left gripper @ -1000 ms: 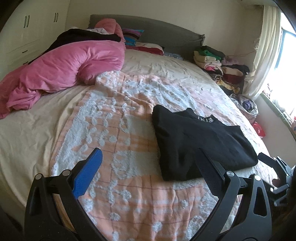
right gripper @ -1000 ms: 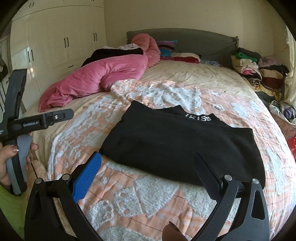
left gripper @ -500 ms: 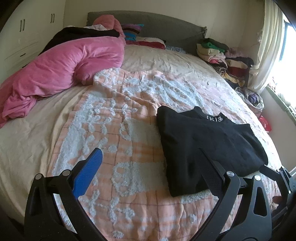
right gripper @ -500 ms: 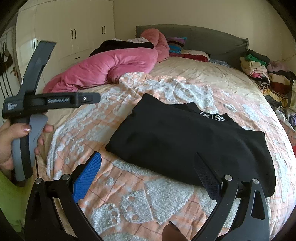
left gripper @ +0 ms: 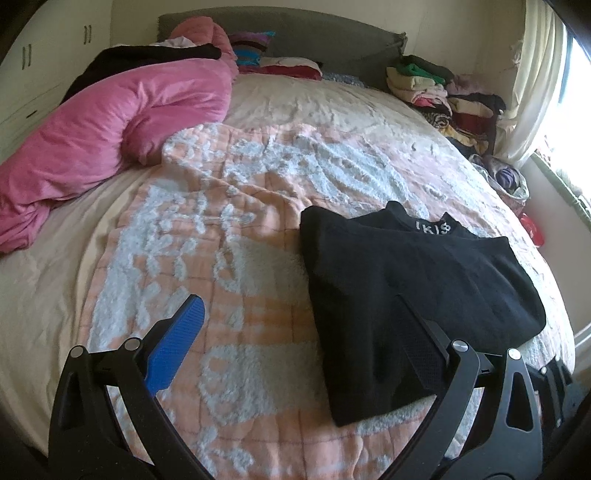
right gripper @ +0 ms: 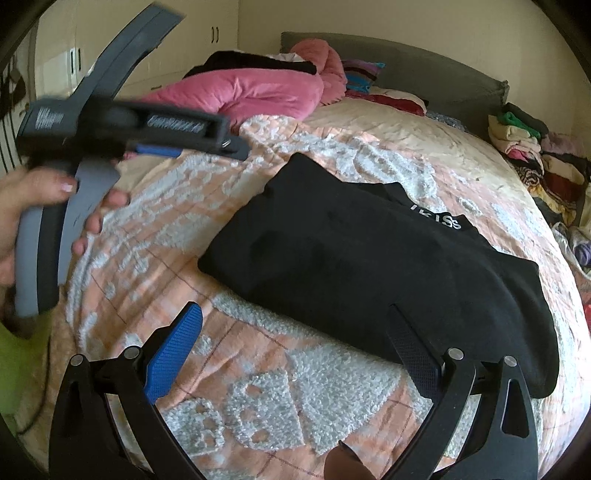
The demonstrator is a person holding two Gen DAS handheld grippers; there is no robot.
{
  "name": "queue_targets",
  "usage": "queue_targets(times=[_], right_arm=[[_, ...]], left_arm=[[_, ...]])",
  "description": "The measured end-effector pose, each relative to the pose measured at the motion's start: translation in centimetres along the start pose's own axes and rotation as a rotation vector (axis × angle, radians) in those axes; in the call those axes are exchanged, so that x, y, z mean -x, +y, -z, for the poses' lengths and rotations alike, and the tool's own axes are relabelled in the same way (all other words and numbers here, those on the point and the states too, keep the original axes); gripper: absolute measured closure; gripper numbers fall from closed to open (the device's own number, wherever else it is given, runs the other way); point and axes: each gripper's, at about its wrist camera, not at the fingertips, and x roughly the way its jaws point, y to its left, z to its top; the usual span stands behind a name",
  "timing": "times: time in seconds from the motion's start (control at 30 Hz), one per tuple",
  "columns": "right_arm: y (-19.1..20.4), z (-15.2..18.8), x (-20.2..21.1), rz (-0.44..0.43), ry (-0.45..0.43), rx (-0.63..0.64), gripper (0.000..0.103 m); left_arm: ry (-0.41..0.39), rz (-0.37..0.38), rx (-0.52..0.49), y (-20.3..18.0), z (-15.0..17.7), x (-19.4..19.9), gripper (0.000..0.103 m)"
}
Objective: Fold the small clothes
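A black top with white collar lettering lies folded flat on the orange-and-white blanket, seen in the left wrist view (left gripper: 406,291) and the right wrist view (right gripper: 369,266). My left gripper (left gripper: 299,325) is open and empty, held above the blanket beside the top's left edge. It also shows from the side in the right wrist view (right gripper: 122,122), held in a hand at the left. My right gripper (right gripper: 295,328) is open and empty, just short of the top's near edge.
A pink duvet (left gripper: 110,122) lies bunched at the left of the bed. Stacks of folded clothes (left gripper: 443,92) stand at the far right by the grey headboard (left gripper: 314,29). White wardrobes (right gripper: 92,48) line the left wall. A curtain (left gripper: 535,81) hangs on the right.
My left gripper has risen and moved forward toward the bed's middle; the top now sits nearer in both views. Both grippers stay open.
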Motion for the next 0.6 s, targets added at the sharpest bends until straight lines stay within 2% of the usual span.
queue_targets(times=[0.6], right_arm=[[1.1, 0.2, -5.6, 0.108, 0.073, 0.148, 0.004]], left_arm=[[0.106, -0.004, -0.051, -1.9, -4.4, -6.9, 0.009]])
